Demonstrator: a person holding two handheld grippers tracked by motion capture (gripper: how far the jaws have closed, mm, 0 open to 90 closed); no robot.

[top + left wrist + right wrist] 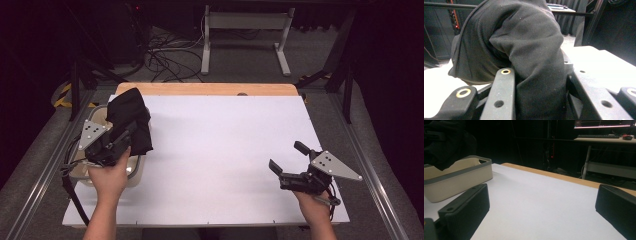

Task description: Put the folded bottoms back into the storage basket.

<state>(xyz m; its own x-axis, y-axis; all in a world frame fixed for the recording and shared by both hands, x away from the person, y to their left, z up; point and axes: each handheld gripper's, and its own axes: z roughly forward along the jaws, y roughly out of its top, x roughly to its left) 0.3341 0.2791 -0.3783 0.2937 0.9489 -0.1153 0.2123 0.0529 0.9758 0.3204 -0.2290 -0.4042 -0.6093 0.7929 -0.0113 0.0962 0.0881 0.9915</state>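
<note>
Table point(215, 150): broad white sheet with bare room between the two hands; wooden edge along the far side.
Basket point(134, 172): cream with a grey rim, at the table's left edge — under the left hand.
Black cloth point(131, 120): bunched, held above the basket's far part, hanging down toward its inner rim; long axis runs away from the person.
Left gripper point(125, 134): jaws clamped on a thick fold of the cloth point(529, 62), the nearer one by far.
Right gripper point(291, 159): jaws wide apart and holding nothing, low over the table near its right edge, well apart from the cloth.
Likely move: carry the cloth rightward, clearing the basket rim point(459, 171).
</note>
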